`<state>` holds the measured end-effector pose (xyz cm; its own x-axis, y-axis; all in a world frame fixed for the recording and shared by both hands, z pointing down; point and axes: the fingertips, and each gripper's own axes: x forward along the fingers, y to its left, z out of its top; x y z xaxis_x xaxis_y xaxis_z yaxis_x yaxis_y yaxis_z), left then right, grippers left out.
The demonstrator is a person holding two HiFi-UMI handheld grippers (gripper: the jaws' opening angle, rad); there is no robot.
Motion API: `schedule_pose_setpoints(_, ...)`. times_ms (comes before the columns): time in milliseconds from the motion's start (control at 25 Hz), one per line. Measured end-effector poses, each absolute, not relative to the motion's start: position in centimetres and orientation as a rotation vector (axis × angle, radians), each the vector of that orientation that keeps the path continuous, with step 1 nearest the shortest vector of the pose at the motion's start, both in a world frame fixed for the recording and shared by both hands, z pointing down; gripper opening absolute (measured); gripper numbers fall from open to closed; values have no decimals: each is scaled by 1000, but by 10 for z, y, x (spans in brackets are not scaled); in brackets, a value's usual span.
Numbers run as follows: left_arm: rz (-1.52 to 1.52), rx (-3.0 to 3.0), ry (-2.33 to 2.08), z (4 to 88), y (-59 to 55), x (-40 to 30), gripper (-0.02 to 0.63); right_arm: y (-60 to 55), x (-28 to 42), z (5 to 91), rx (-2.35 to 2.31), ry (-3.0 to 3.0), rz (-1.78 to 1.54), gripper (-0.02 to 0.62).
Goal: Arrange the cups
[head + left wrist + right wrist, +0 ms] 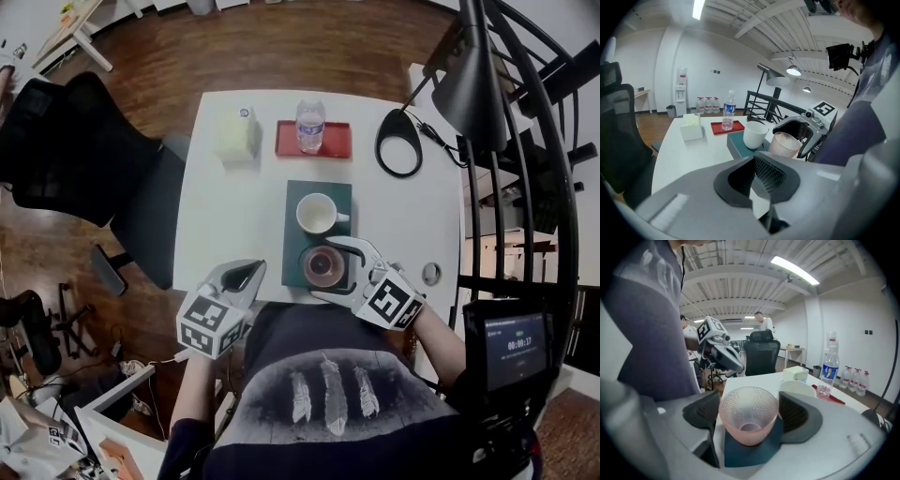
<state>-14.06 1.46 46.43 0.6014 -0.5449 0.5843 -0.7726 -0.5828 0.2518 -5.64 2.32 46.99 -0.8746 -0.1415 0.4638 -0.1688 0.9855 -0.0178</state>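
At the lower left of the head view, the left gripper [246,275] is being held at the white table's [225,216] near edge, its jaws pressed together on nothing. Toward the top, a tissue box [237,134] is sitting beside a red tray [337,141] that is carrying a water bottle [310,124]. At centre, a white mug [317,214] is standing on the dark green mat [298,197]. Just below it, the right gripper [325,270] is clamping a pink dimpled glass cup [749,418] between both pads, over the mat's near end.
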Motion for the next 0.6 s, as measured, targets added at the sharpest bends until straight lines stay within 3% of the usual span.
schedule_pose_setpoints(280,618,2357,-1038,465,8,-140,15,-9,-53,416,362,-2800,130,388)
schedule_pose_setpoints(480,510,2372,-1035,452,-2,-132,15,-52,-36,429,520,-2772,295,387)
schedule_pose_setpoints(600,480,2402,-1027,439,-7,-124,15,-59,-23,419,580,-2802,369,279)
